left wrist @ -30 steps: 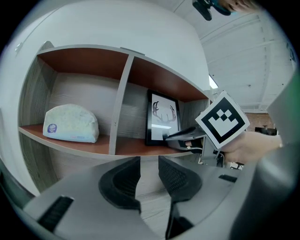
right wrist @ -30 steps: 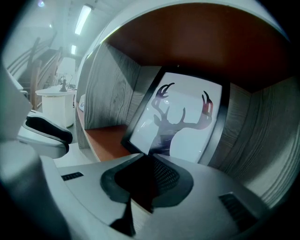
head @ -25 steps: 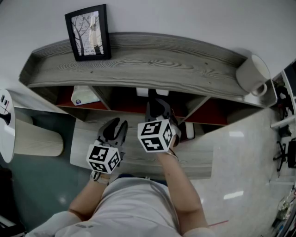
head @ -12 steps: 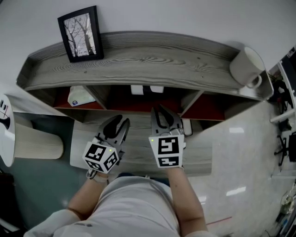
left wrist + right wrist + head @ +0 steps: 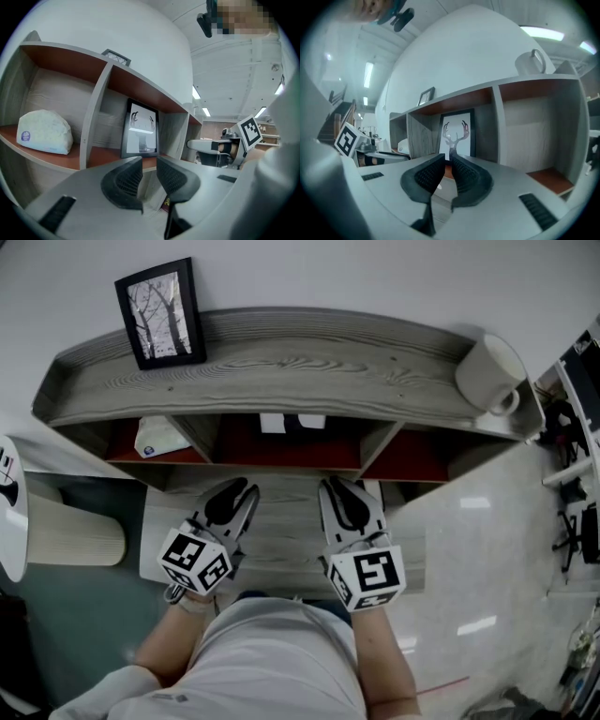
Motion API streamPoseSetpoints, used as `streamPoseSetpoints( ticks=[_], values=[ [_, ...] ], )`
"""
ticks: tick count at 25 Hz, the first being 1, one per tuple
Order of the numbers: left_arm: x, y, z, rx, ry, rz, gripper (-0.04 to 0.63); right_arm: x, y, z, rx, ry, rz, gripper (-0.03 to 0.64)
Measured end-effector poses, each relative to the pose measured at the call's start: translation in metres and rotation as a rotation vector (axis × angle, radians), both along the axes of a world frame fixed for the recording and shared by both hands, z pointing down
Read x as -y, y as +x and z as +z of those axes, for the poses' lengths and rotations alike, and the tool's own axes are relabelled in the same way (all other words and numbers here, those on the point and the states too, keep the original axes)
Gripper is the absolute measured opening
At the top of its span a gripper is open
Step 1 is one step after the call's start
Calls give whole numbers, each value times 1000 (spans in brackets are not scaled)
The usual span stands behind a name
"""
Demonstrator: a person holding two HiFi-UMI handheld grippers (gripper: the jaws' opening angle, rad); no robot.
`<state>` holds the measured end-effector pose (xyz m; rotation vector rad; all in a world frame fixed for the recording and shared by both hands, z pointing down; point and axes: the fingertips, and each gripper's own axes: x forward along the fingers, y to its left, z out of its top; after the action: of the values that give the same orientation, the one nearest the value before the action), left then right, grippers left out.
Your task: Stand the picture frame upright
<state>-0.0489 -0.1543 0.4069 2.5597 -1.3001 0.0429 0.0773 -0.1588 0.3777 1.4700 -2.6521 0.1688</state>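
Note:
A black frame with an antler print (image 5: pixel 140 131) (image 5: pixel 457 133) stands upright in the middle compartment of the grey wooden shelf (image 5: pixel 309 362). A second black frame with a tree picture (image 5: pixel 161 313) stands upright on the shelf top at the left. Both grippers hover in front of the shelf, pointing at the middle compartment and clear of either frame. My left gripper (image 5: pixel 242 491) (image 5: pixel 149 161) is open; its jaws have just been closing, with nothing between them. My right gripper (image 5: pixel 337 486) (image 5: pixel 447 159) is shut and empty.
A white mug (image 5: pixel 487 373) (image 5: pixel 530 62) sits at the right end of the shelf top. A white packet (image 5: pixel 155 439) (image 5: pixel 44 132) lies in the left compartment. A low wooden ledge (image 5: pixel 281 554) lies under the grippers. A beige cylinder (image 5: pixel 70 531) stands at the left.
The right gripper has drawn back from the middle compartment, towards me and to the right, and rolled. The left gripper has shifted a little to the left.

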Motion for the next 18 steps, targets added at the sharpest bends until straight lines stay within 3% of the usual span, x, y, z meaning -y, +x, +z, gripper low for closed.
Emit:
streamPoseSetpoints(
  ticks=[4, 18],
  values=[
    [-8, 1, -4, -29, 0, 27, 103, -17, 6, -8, 57, 21, -12, 54],
    [-31, -1, -22, -90, 35, 99, 48, -45, 14, -11, 84, 65, -1, 54]
  ],
)
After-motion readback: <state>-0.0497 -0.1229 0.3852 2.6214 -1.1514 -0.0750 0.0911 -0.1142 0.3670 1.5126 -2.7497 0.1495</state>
